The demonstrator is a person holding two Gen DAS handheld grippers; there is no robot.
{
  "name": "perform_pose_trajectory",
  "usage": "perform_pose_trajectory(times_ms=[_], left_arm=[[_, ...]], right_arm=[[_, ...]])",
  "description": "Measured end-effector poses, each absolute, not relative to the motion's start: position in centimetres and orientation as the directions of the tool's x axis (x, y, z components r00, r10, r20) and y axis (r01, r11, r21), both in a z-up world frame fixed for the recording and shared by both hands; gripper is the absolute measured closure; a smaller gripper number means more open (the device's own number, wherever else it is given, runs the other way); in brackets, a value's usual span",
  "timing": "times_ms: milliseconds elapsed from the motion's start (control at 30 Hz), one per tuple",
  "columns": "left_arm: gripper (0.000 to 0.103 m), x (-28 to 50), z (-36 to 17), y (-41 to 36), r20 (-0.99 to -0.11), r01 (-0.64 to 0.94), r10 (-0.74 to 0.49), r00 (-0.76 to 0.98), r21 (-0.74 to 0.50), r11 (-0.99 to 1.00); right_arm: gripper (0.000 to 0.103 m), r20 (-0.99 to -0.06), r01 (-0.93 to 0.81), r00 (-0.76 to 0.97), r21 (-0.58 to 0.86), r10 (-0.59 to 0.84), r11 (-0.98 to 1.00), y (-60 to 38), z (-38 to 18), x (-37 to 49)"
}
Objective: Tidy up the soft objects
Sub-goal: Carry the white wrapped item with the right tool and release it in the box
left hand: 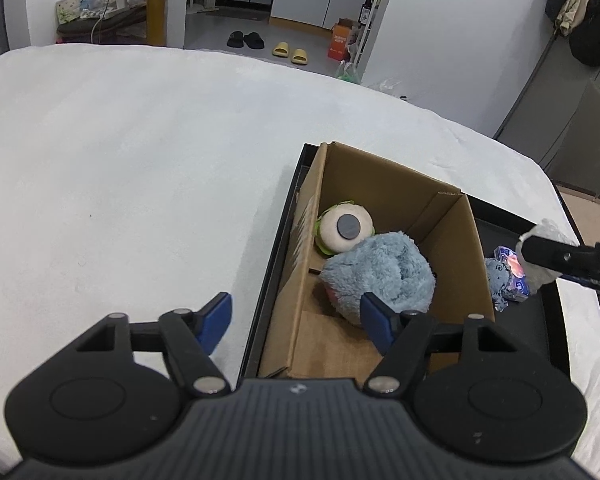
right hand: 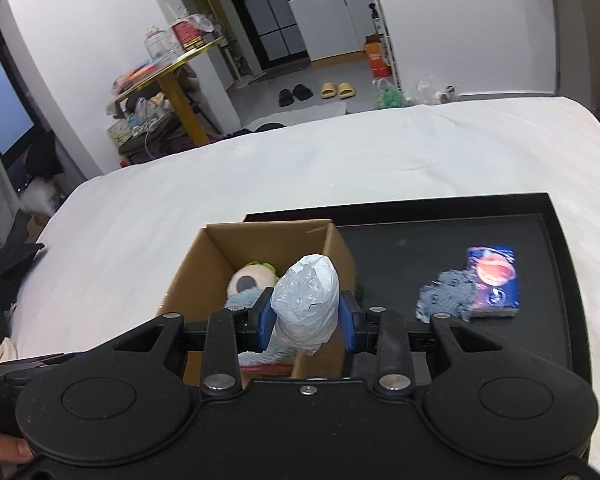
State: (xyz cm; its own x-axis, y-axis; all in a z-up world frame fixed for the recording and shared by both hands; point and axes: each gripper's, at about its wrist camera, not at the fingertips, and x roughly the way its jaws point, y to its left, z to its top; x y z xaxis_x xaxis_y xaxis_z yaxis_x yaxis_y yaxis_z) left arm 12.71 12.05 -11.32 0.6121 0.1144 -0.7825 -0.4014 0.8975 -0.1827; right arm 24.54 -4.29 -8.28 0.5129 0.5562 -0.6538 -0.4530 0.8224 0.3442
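A cardboard box (left hand: 452, 240) (right hand: 216, 248) stands in a black tray (left hand: 284, 224) (right hand: 540, 208) on a white bedsheet. Inside it lie a fluffy blue plush (left hand: 384, 272) (right hand: 240, 300) and a burger-shaped plush (left hand: 344, 228) (right hand: 252, 276) with a grey disc. My right gripper (right hand: 306, 318) (left hand: 540, 254) is shut on a crumpled white plastic bundle (right hand: 308, 304) (left hand: 548, 252), held above the box's right wall. My left gripper (left hand: 296, 320) is open and holds nothing; it hovers over the box's near left wall. A small grey-blue soft toy (left hand: 498, 280) (right hand: 446, 296) and a tissue pack (right hand: 494, 280) (left hand: 514, 276) lie in the tray.
The white sheet (left hand: 120, 180) spreads wide to the left and beyond the tray. Past the bed's edge are slippers (left hand: 290, 52) on the floor, an orange box (left hand: 338, 42) and a cluttered yellow-legged table (right hand: 172, 76). A person's fingers (right hand: 4, 450) show at the lower left.
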Motion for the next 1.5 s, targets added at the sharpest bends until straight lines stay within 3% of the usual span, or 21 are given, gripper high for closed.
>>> perform_pose_trajectory(times_ms=[100,267,400,633,1500], left_arm=[[0.037,12.8,-11.5,12.4,-0.782,-0.402,0.105,0.614,-0.195,0.894],[0.056,13.0,-11.8,12.9,-0.784,-0.399,0.08,0.616,-0.222,0.89],[0.062,13.1,-12.4,13.4,-0.79,-0.399,0.052,0.61,-0.25,0.882],[0.088,12.9,-13.4,14.0,-0.792,-0.391,0.011,0.611,-0.29,0.874],[0.087,12.7,-14.2,15.7,-0.783,-0.398,-0.074,0.617,-0.392,0.83]], right_arm=[[0.07,-0.655,-0.463,0.507,0.342,0.561,0.818,-3.2,-7.8,24.5],[0.07,-0.655,-0.48,0.5,0.335,0.566,0.811,-1.5,-7.2,24.7],[0.07,-0.65,-0.496,0.493,0.336,0.578,0.801,-0.3,-6.7,24.3],[0.07,-0.663,-0.542,0.474,0.299,0.58,0.785,2.5,-6.0,23.7],[0.069,-0.779,-0.522,0.281,0.366,0.561,0.771,8.7,-10.9,24.5]])
